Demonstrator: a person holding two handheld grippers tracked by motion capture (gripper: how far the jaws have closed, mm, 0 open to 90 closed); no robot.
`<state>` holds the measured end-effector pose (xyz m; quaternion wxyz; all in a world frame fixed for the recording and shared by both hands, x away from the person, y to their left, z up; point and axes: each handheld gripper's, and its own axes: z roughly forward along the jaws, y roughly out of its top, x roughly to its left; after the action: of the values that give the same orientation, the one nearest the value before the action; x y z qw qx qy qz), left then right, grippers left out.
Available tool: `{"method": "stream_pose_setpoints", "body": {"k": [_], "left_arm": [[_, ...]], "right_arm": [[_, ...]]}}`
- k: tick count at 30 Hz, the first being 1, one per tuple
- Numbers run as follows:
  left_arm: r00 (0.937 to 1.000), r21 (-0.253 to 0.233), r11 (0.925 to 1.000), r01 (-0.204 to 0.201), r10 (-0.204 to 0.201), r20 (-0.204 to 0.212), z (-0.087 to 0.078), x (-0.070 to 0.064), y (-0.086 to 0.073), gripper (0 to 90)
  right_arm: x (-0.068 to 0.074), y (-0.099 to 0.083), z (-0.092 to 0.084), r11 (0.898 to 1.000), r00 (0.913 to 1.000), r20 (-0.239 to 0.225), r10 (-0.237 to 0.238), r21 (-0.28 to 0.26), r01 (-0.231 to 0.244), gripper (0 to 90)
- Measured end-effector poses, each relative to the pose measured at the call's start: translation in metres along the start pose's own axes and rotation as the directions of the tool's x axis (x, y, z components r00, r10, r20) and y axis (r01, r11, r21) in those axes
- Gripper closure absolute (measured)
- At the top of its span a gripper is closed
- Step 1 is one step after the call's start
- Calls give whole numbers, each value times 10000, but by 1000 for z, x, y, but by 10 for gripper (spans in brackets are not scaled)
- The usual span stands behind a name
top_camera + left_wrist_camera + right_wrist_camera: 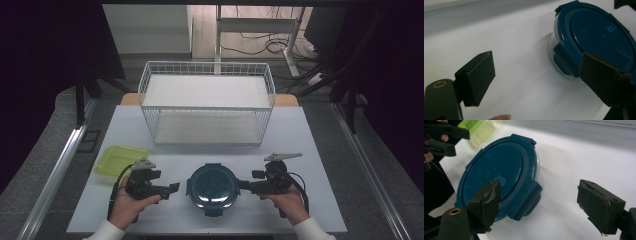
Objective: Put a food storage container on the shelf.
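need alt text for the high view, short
A round container with a dark blue lid sits on a white table between the open left claw and open right claw. Behind it stands a white wire basket; a yellow-green tub lies at left.

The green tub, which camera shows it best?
The high view: the green tub lies whole on the table's left side, beyond the left tongs, apart from the blue-lidded container. The right gripper view catches just part of it at the top edge, past the container.
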<state>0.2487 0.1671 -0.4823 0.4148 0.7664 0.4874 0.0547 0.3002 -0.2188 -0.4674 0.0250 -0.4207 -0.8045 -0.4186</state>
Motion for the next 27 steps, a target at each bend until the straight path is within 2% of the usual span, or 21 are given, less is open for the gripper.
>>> {"method": "stream_pose_setpoints", "body": {"k": [4, 8, 10, 11, 13, 15, 19, 20, 27], "left_arm": [[9999, 101, 9998, 145, -145, 50, 6, -3, 2, 92], [9980, 186, 9989, 436, -444, 450, 13, -4, 5, 76], [9931, 289, 9967, 761, -784, 872, 17, -5, 6, 71], [9884, 397, 9947, 946, -986, 1154, 20, -5, 7, 68], [9821, 609, 9921, 1097, -1176, 1469, 24, -6, 7, 62], [9727, 802, 9874, 1366, -1490, 1778, 30, -6, 6, 59], [9670, 977, 9841, 1481, -1648, 1942, 36, -7, 7, 63], [9628, 1036, 9820, 1581, -1766, 2046, 38, -8, 8, 65], [9573, 1193, 9795, 1622, -1856, 2218, 48, -8, 9, 97]], "right_arm": [[2, 1, 4, 9999, 9998, -169, 94, 45, -94, 177], [5, 1, 8, 9998, 9994, -291, 171, 106, -168, 167], [6, 1, 12, 9996, 9993, -326, 176, 205, -170, 158], [7, 0, 13, 9995, 9993, -319, 184, 263, -176, 153], [7, -1, 15, 9993, 9990, -377, 233, 316, -221, 146], [8, -3, 17, 9986, 9979, -510, 396, 367, -377, 137], [7, -5, 24, 9964, 9943, -796, 710, 526, -670, 127], [7, -6, 25, 9959, 9935, -844, 767, 535, -724, 127], [10, -7, 34, 9940, 9896, -1097, 934, 665, -864, 138]]}}
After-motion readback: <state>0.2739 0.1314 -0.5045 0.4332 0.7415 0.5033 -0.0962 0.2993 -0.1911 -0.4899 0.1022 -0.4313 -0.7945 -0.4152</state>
